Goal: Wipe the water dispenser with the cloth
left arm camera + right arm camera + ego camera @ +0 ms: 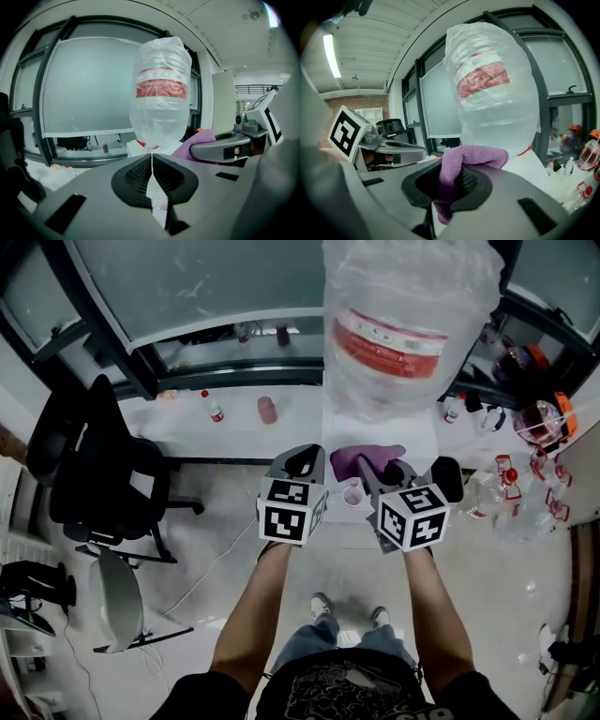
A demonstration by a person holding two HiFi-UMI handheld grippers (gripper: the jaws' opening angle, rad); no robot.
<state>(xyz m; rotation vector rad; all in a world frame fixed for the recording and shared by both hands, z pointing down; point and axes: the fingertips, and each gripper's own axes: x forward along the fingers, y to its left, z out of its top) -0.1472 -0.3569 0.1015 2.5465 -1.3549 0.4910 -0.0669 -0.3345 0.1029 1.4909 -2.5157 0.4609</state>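
From the head view, the water dispenser (417, 442) stands straight ahead of both tongs, with its bottle (412, 324) upright on top. The purple cloth (364, 458) lies just before it, in the right tongs (373, 472). The left tongs (305, 463) are beside.

In the left gripper view, the jaws are pressed together and empty.

In the right gripper view, the jaws are clenched on the cloth, with the bottle directly ahead. The right hand seems nearer for wiping.
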